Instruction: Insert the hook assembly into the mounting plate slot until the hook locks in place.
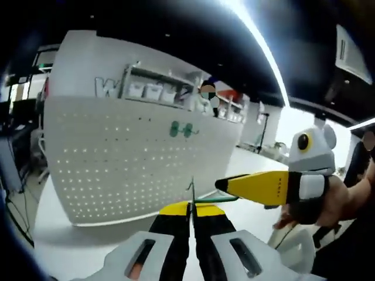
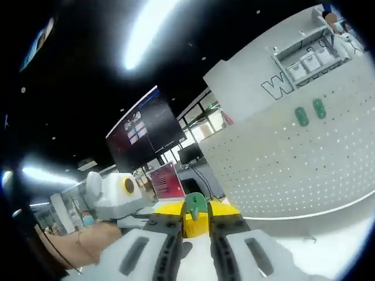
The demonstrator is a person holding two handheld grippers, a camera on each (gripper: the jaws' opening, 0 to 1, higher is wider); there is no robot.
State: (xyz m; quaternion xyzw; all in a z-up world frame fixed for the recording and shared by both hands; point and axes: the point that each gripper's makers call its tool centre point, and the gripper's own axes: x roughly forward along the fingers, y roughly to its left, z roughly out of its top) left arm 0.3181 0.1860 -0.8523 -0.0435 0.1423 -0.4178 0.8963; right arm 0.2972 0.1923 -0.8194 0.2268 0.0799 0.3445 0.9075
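Note:
The mounting plate is a white pegboard [image 1: 117, 158] standing upright on the table, with two green pieces [image 1: 181, 130] fixed on its face. In the left gripper view my left gripper [image 1: 190, 206] is shut on a thin metal wire of the hook assembly [image 1: 218, 199], whose green part runs off to the right. My right gripper [image 1: 225, 185] comes in from the right, held by a hand, its yellow tips at that green part. In the right gripper view my right gripper [image 2: 196, 219] is shut on the green hook piece [image 2: 195, 206], well short of the pegboard [image 2: 293, 158].
The white tabletop [image 1: 70, 240] runs in front of the pegboard's lower edge. A small metal piece [image 2: 307, 239] lies on the table near the board. A shelf with white bins [image 1: 152, 91] stands behind the board. The left gripper's white body [image 2: 111, 196] and a hand sit at left.

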